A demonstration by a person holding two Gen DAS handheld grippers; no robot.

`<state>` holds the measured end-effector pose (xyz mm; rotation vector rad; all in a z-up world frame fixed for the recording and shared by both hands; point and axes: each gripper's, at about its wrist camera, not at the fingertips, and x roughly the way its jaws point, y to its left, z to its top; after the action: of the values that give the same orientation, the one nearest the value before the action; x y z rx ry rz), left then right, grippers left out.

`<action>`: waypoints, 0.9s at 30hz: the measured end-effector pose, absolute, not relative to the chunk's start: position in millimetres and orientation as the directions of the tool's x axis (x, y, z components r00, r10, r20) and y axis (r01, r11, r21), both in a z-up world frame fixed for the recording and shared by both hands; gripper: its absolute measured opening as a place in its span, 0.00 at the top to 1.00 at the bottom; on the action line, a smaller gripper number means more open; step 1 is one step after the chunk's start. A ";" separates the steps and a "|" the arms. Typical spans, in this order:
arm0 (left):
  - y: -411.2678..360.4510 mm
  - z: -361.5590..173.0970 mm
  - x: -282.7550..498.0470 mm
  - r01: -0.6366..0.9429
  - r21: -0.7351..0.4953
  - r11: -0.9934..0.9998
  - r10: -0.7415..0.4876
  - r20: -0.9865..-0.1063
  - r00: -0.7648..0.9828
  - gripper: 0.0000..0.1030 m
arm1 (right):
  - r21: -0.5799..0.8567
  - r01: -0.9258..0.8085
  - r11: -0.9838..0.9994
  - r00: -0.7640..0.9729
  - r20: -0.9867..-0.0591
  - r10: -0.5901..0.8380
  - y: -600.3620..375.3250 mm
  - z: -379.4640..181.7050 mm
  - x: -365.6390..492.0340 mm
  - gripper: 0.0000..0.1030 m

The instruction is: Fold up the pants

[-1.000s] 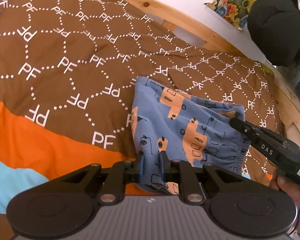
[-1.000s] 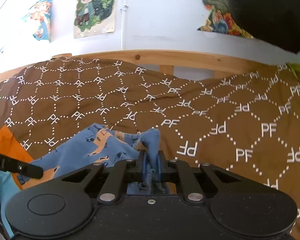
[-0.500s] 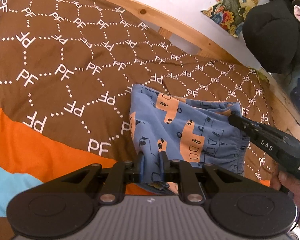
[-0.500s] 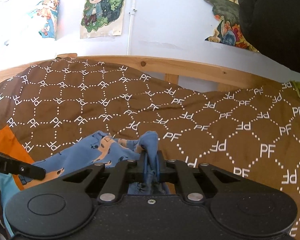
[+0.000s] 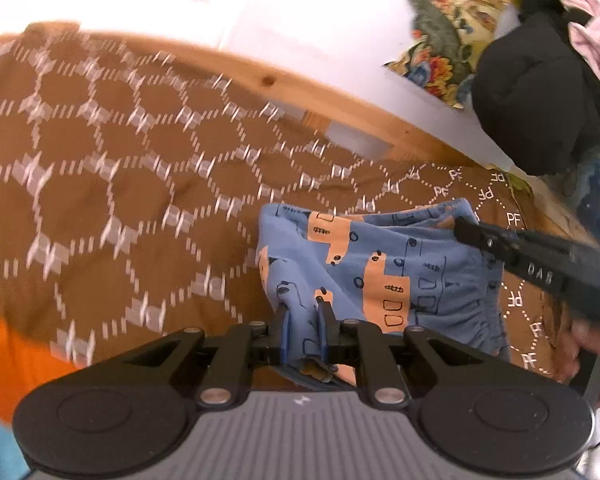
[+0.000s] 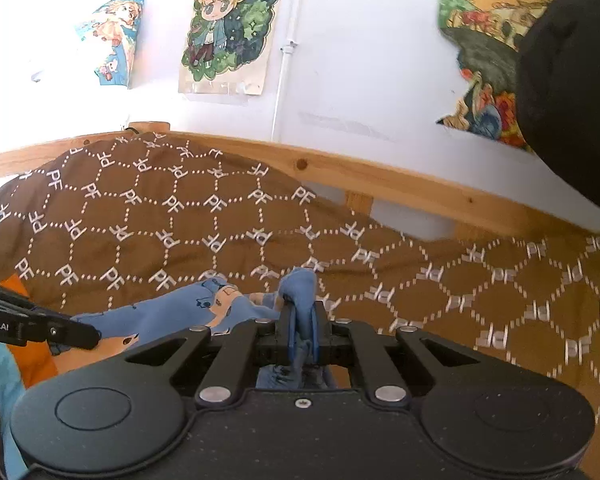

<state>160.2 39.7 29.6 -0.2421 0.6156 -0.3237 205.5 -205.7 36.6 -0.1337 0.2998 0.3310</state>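
Small blue pants (image 5: 380,264) with orange vehicle prints hang folded between my two grippers above a brown bedspread (image 5: 120,184). My left gripper (image 5: 303,308) is shut on a bunched edge of the pants at their near left. The right gripper (image 5: 464,230) enters that view from the right and pinches the far right corner. In the right wrist view my right gripper (image 6: 301,310) is shut on a bunch of blue fabric (image 6: 300,284), and the pants (image 6: 172,312) stretch leftward to the left gripper's fingers (image 6: 76,334).
A wooden bed rail (image 6: 380,178) runs behind the bedspread (image 6: 460,280), with a white wall and posters (image 6: 228,24) above. A black garment (image 5: 540,92) hangs at the right. An orange and light blue band (image 5: 16,344) lies at the near left.
Both grippers have risen with the pants still pinched, lifting the cloth off the bedspread. More wall and posters show now, and the bedspread sits lower in both views.
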 end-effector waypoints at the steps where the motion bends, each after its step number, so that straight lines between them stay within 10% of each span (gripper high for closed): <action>1: 38.5 33.0 164.6 0.233 -0.299 0.925 -0.361 -0.511 0.780 0.85 | -0.086 -0.342 0.936 0.901 -0.311 0.301 -205.9 40.6 211.6 0.93; 8: 31.2 27.5 207.6 0.194 -0.357 0.914 -0.340 -0.409 0.847 0.85 | -0.155 -0.320 0.935 0.915 -0.308 0.262 -204.7 45.5 269.0 0.93; 21: 55.6 -36.4 240.3 0.107 -0.383 0.917 -0.320 -0.551 0.771 0.85 | -0.042 -0.165 0.985 0.903 -0.409 0.133 -229.6 -21.5 312.8 0.92; 27: 56.8 -28.0 240.5 0.101 -0.398 0.912 -0.327 -0.554 0.766 0.71 | -0.023 -0.150 0.988 0.918 -0.376 0.130 -226.2 -15.3 300.0 0.65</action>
<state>240.5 56.8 -28.0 -0.3595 0.6609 -0.2377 300.0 -226.2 -15.3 -0.0518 0.3826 0.1439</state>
